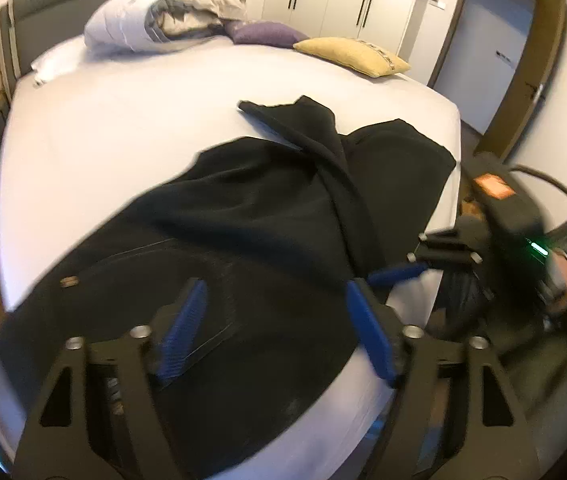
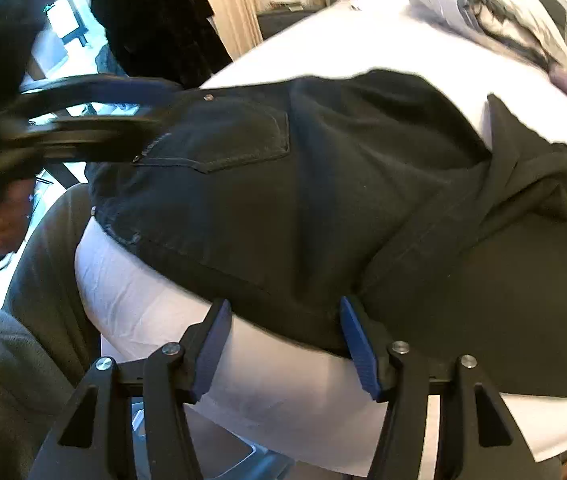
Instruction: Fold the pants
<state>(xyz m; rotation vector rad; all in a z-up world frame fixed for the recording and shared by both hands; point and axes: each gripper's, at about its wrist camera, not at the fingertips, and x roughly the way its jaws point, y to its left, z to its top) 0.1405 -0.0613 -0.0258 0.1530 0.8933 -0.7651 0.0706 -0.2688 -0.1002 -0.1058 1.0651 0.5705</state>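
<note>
Pants (image 1: 243, 216) sprawl on bed (image 1: 123, 128) near pillows (image 1: 351, 56); left claw (image 1: 275, 332) and right claw (image 2: 283, 344) wide, empty.

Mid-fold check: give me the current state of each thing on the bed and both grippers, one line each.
black pants: lying on the bed, rumpled, one leg crossed over, released.
left gripper: open, above the pants, nothing held.
right gripper: open, at the pants' near edge, nothing held.
duvet: bundled at the headboard.
yellow cushion: lying flat.
door: open.
</note>
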